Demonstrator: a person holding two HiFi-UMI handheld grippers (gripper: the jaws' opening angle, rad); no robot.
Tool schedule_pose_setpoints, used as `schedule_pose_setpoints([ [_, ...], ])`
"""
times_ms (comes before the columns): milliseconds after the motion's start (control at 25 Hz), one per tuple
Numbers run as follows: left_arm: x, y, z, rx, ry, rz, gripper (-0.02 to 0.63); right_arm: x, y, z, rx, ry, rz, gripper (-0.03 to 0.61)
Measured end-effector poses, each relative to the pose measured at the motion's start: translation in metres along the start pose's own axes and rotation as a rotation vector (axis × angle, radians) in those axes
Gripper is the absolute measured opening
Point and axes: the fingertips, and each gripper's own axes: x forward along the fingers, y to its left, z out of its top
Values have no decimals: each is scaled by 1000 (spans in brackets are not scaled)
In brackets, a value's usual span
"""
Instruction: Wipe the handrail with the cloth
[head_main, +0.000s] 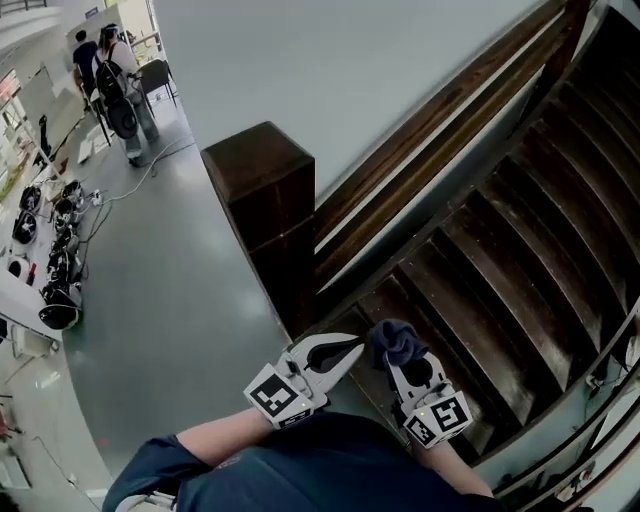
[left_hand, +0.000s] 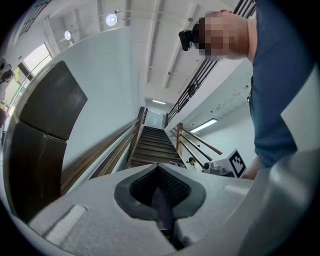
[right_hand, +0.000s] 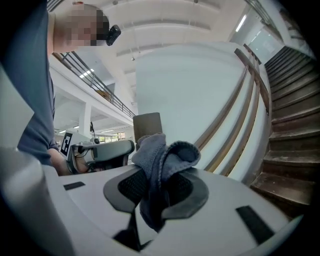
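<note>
The right gripper (head_main: 401, 362) has its jaws clenched on the cloth (right_hand: 162, 157), a soft grey-blue terry rag; it is bunched into a rumpled lump that pokes up past the jaw tips, with one folded lobe curling over to the side and a tail pinched down between the dark ribbed pads; in the head view it shows as a dark blue wad just ahead of the white plastic jaws.

The left gripper (head_main: 352, 347) sits just beside it, near the rag but not touching it; its jaws are pressed together with nothing between them, the textured black pads meeting along a thin seam.

Both tools hover low over the foot of the stairs (head_main: 520, 260), whose treads are dark, worn wood with scuffed edges.

The handrail (head_main: 450, 110) is well ahead of the cloth and apart from it; it is a long, straight bar of dark brown wood climbing at a slant along the pale, smooth wall (head_main: 380, 70), with paler strips running parallel beneath it; its lower end meets a square, blocky post (head_main: 258, 185) of the same dark wood, flat on top.

The post stands on a glossy grey floor (head_main: 170, 300); far off on it stand two people (head_main: 110, 60).
</note>
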Motion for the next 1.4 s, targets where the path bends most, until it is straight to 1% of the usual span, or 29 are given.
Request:
schedule_pose_setpoints([
  [80, 8, 28, 15, -11, 4, -49, 3, 31, -9, 16, 2, -2, -34, 95],
  [160, 15, 50, 22, -24, 16, -91, 3, 58, -19, 29, -2, -9, -59, 95],
  [280, 32, 79, 18, -55, 26, -104, 3, 89, -37, 36, -3, -6, -74, 95],
  [400, 51, 94, 20, -55, 13, -116, 3, 105, -55, 39, -2, 3, -62, 95],
  [560, 77, 110, 22, -51, 31, -98, 3, 123, -85, 46, 4, 6, -35, 95],
  [720, 92, 120, 18, -52, 60, -75, 3, 141, -107, 58, -16, -15, 3, 95],
  [880, 110, 136, 12, -50, 63, -54, 3, 160, -126, 65, -28, -28, 25, 95],
  [1200, 151, 165, 11, -58, 72, -3, 3, 194, -176, 79, -54, -28, 29, 95],
  [1400, 184, 186, 17, -44, 47, 17, 3, 220, -214, 95, -73, -36, 20, 95],
])
